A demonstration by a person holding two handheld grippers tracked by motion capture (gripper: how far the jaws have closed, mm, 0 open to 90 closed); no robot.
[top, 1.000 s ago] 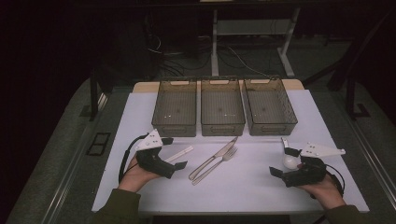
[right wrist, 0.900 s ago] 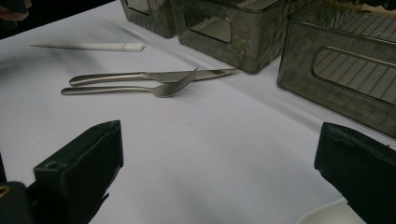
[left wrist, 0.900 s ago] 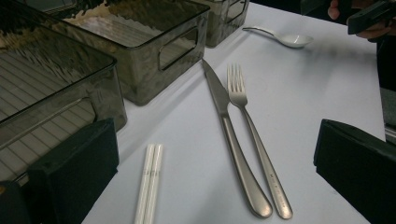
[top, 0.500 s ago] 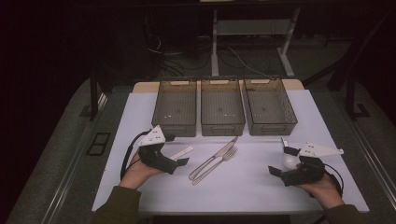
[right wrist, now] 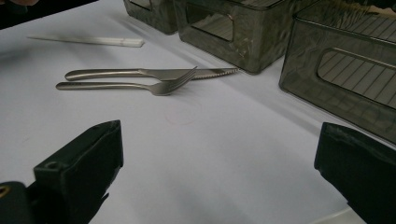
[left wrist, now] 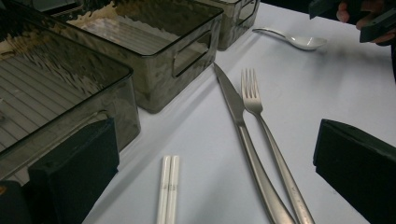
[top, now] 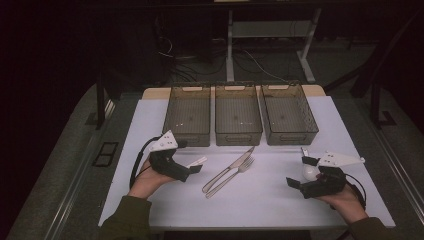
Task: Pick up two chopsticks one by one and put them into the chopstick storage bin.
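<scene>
On the white table top a steel knife (top: 235,165) and fork (top: 234,175) lie side by side in the middle. A pair of white chopsticks (top: 196,162) lies to their left, and a spoon (top: 310,170) to their right. My left gripper (top: 189,158) is open, with the chopsticks (left wrist: 168,186) on the table between its jaws and the knife (left wrist: 239,122) and fork (left wrist: 259,119) just ahead. My right gripper (top: 299,172) is open beside the spoon; it faces the fork (right wrist: 140,86) and knife (right wrist: 154,73) and holds nothing. The spoon (left wrist: 294,40) shows far off in the left gripper view.
Three smoky see-through bins stand in a row at the back: left (top: 188,117), middle (top: 238,119), right (top: 290,116). All look empty. The left bin's wall (left wrist: 65,100) is close to my left jaw. The table's front edge runs just before the person's forearms.
My left gripper has edged forward and to the right, closer to the chopsticks. The right gripper and the cutlery have stayed put.
</scene>
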